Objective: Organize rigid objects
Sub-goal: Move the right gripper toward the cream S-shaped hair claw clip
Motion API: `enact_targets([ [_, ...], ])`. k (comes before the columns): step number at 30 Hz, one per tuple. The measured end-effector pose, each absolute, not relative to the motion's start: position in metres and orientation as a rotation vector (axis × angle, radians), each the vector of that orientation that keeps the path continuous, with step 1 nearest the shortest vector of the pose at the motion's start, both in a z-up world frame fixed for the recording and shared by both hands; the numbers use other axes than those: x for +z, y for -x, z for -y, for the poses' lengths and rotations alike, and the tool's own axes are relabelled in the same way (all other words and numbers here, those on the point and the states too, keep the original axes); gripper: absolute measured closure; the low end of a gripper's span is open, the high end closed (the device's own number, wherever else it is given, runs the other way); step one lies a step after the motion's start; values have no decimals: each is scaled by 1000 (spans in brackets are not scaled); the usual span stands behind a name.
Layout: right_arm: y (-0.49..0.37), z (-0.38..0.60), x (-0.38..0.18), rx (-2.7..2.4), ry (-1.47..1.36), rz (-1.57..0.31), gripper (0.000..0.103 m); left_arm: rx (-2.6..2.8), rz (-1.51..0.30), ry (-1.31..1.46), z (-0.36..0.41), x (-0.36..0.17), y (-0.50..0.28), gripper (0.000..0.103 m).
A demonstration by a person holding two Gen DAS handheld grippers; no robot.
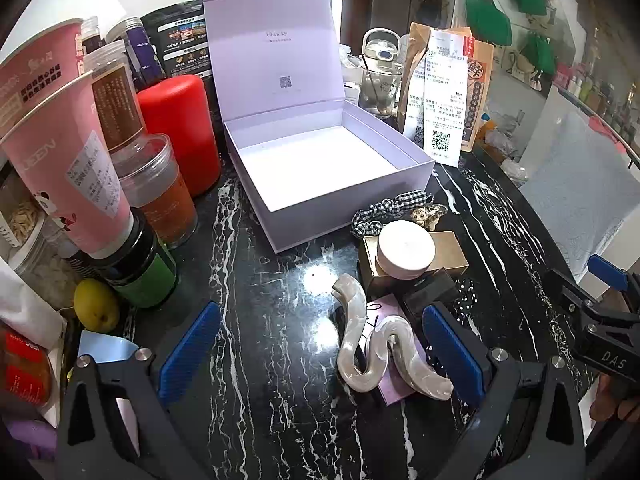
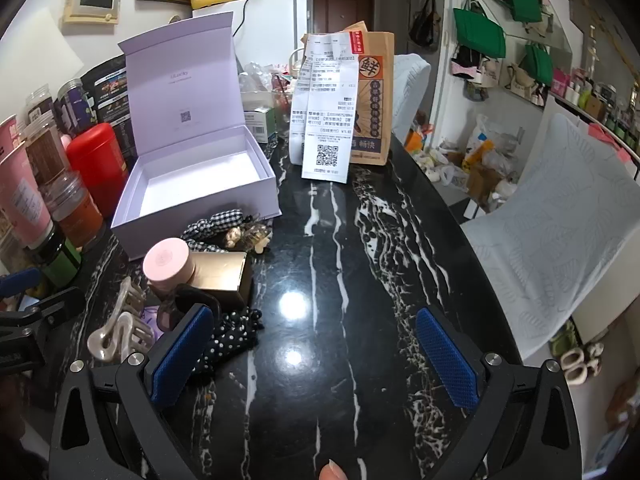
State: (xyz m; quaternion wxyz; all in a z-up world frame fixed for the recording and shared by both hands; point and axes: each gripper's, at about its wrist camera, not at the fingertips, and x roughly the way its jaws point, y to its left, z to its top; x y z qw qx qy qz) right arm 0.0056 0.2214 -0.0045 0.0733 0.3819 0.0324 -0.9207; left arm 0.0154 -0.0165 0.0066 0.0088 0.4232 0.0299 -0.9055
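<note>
A black marble counter point(image 2: 360, 240) with white veining carries everything; toward its back left edge stands a lilac gift box point(image 1: 320, 168), lid hinged upright, its inside bare and white. Along the left edge crowd pink paper cups point(image 1: 60, 152), a red canister point(image 1: 180, 128), a clear jar point(image 1: 160, 188) of brown contents, a green-labelled jar point(image 1: 144, 268) and a yellow fruit point(image 1: 96, 304); at the back edge a brown paper bag point(image 2: 372, 100) stands with a long receipt point(image 2: 328, 120) hanging down its front.

The loose things sit in a cluster just in front of the box's near right corner: a checked scrunchie point(image 1: 392, 208) beside a small mottled hair clip point(image 1: 430, 214); a gold box point(image 1: 412, 260) with a round pink jar point(image 1: 406, 250) resting on it; a dark clip point(image 2: 188, 308) and a polka-dot scrunchie point(image 2: 232, 332) nearer the front; and a pearly wavy hair claw point(image 1: 372, 344) lying partly on a lilac card point(image 1: 396, 384).

The left gripper point(image 1: 320, 352) hangs low over the counter, blue pads spread wide and grasping nothing, the wavy claw lying between them, nearer the right pad; the right gripper point(image 2: 316, 360) is likewise released, fingers wide over bare marble, with the polka-dot scrunchie just beside its left pad.
</note>
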Motion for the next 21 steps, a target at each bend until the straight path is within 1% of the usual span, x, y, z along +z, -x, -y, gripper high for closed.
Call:
enact_targets([
  [21,-10,-222,-4,-2753,-1146,-82,0,-2820,-121,-1298,22,9,-26,0],
])
